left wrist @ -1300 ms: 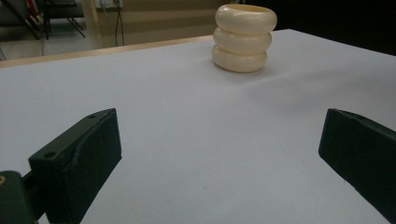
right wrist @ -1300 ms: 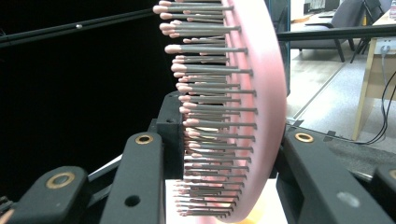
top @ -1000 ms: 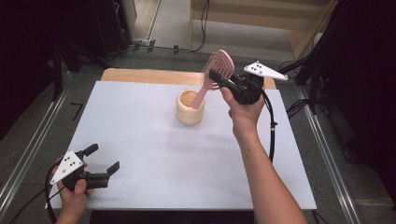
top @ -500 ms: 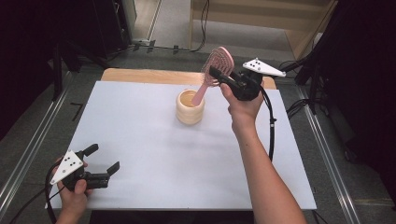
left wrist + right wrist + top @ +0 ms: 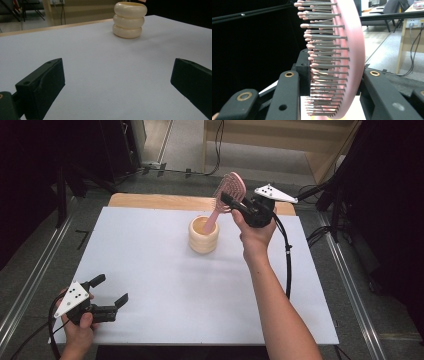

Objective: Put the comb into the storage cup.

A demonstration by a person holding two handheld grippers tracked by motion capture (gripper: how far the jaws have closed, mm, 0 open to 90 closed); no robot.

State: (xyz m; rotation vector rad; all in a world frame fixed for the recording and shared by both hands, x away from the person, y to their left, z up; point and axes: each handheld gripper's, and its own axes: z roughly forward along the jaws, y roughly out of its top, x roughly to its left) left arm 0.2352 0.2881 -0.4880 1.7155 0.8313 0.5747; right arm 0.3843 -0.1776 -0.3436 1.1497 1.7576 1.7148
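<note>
**Pink hairbrush held over the cream cup**

High view: the pink hairbrush (image 5: 226, 200) is clamped by the right gripper (image 5: 231, 201), tilted, its handle end dipping into the cream ribbed cup (image 5: 203, 235) on the white table (image 5: 165, 285). The left gripper (image 5: 109, 292) is held near the table's near left corner, jaws spread, nothing between them.

Left gripper view: the cup (image 5: 129, 20) is seen well beyond the parted jaws.

Right gripper view: the brush head (image 5: 337, 57) is squeezed between both jaws.
</note>
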